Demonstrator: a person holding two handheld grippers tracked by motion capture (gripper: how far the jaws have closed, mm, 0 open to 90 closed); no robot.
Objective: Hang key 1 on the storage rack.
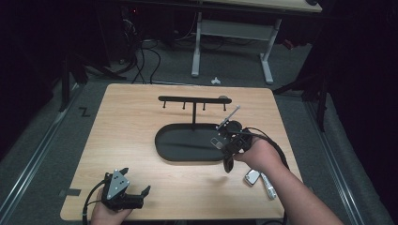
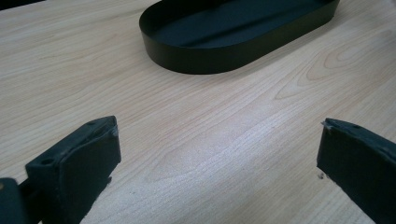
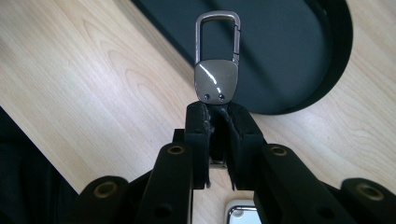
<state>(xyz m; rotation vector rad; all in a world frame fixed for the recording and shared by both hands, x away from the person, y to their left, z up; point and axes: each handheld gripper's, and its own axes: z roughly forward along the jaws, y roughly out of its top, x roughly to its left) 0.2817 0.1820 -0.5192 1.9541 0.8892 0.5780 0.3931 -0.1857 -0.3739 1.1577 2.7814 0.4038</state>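
A black oval tray (image 1: 165,149) lies mid-table, and a T-shaped hook rack (image 1: 193,100) rises from its far side. My right gripper (image 1: 224,143) hovers over the tray's right end, shut on a silver carabiner key clip (image 1: 216,142). In the right gripper view the clip (image 3: 217,70) sticks straight out of the closed jaws of my right gripper (image 3: 217,112), over the tray's rim (image 3: 338,60). Near the table's front left edge my left gripper (image 1: 136,181) is open. The left gripper view has that gripper (image 2: 219,140) holding nothing, with the tray (image 2: 201,58) ahead of it.
Two more silver metal pieces (image 1: 253,177) (image 1: 268,186) lie on the table beside the right wrist; one of them (image 3: 240,212) shows under the right jaws. Bare wood (image 1: 126,136) spreads left of the tray. Desk legs and cables stand beyond the far edge.
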